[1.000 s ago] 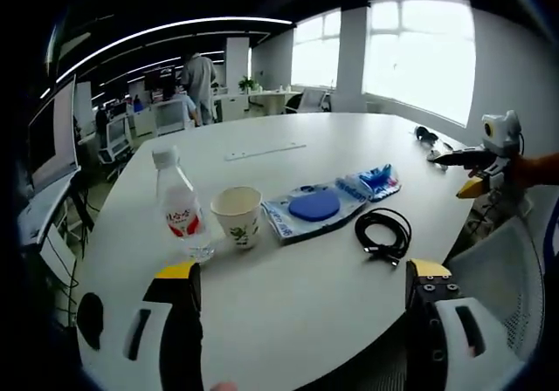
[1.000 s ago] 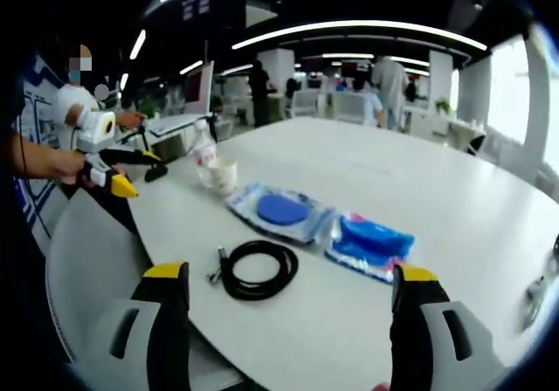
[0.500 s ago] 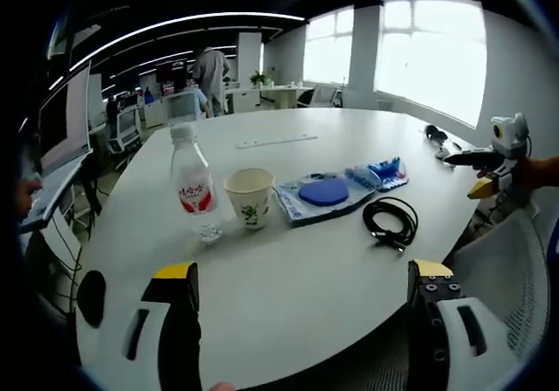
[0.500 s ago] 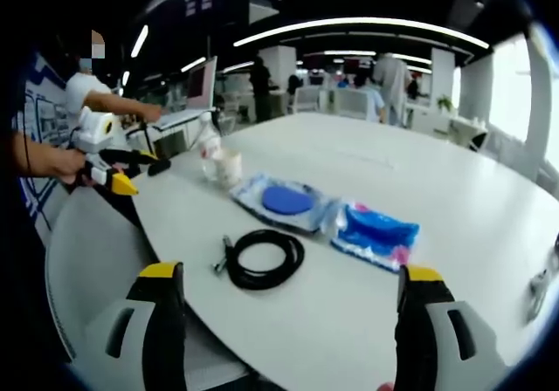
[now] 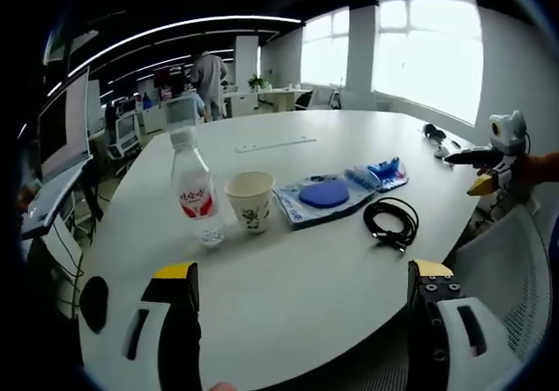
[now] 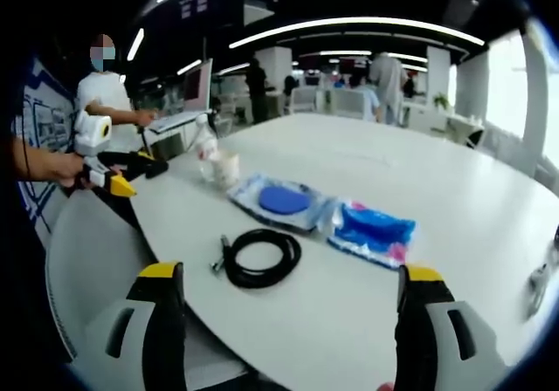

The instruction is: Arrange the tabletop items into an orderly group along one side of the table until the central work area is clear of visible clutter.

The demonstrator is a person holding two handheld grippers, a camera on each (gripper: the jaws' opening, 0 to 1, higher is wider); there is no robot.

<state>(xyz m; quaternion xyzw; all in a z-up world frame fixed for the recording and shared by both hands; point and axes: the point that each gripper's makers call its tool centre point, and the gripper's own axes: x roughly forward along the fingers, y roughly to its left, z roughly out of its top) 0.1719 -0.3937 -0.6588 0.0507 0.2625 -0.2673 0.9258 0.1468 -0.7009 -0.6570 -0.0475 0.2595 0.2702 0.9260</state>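
Your left gripper (image 5: 301, 321) and right gripper (image 6: 288, 321) both hang released, jaws wide apart and holding nothing, above the near edge of the round white table (image 5: 288, 286). Along the table sit a clear plastic water bottle with a red label (image 5: 196, 190), a paper cup (image 5: 250, 201), a flat packet with a blue disc (image 5: 319, 195), a blue pouch (image 5: 377, 174), and, nearer you, a coiled black cable (image 5: 390, 223).

Left hand-held gripper (image 5: 306, 321): two broad black jaws with yellow tips, backed by white housings bearing dark oblong slots; small screws visible on one jaw's inner face. Right hand-held gripper (image 6: 288, 321): matching build, black jaws, yellow tips, white slotted housings. From outside, each shows a white body with yellow-tipped black jaws.
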